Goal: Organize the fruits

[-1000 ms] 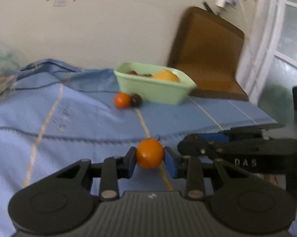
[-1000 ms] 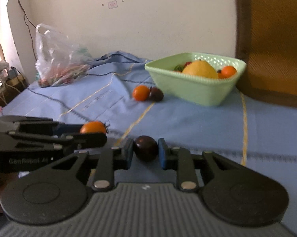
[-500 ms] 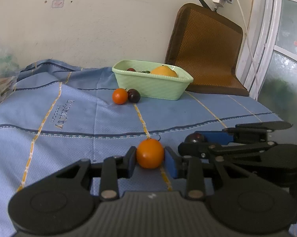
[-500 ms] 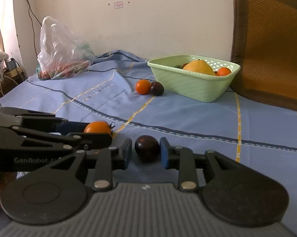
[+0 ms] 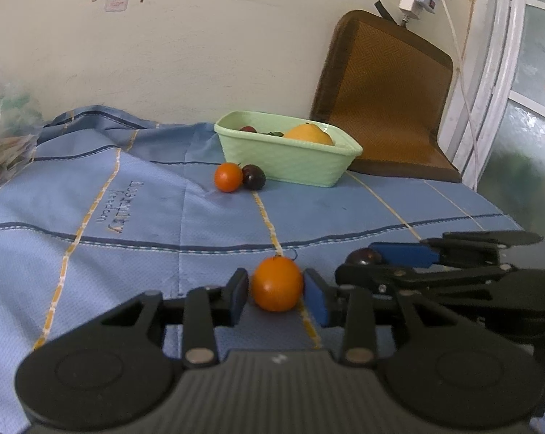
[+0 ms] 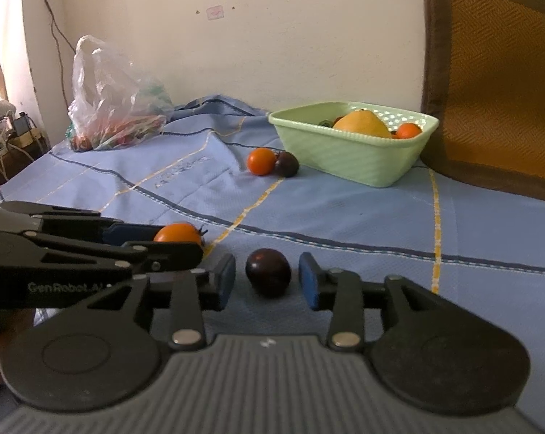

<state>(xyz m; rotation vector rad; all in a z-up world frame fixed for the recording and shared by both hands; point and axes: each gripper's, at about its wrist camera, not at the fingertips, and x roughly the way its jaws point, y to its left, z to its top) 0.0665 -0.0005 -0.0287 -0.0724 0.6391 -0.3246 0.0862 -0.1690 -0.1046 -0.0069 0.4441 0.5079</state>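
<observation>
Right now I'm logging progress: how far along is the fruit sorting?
Partly done: the basket already holds a yellow fruit and a few small ones. In hand: nothing. Both hand-held grippers have just been opening, left around an orange tomato, right around a dark one, both on the cloth. Left: another loose pair beside the basket.

Blue cloth w/ yellow stripes, mint-green basket, orange tomato, dark-purple plum.

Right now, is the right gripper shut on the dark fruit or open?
Open. The right gripper has just been opening; gaps show between both pads and the dark fruit, which rests on the blue cloth.
</observation>
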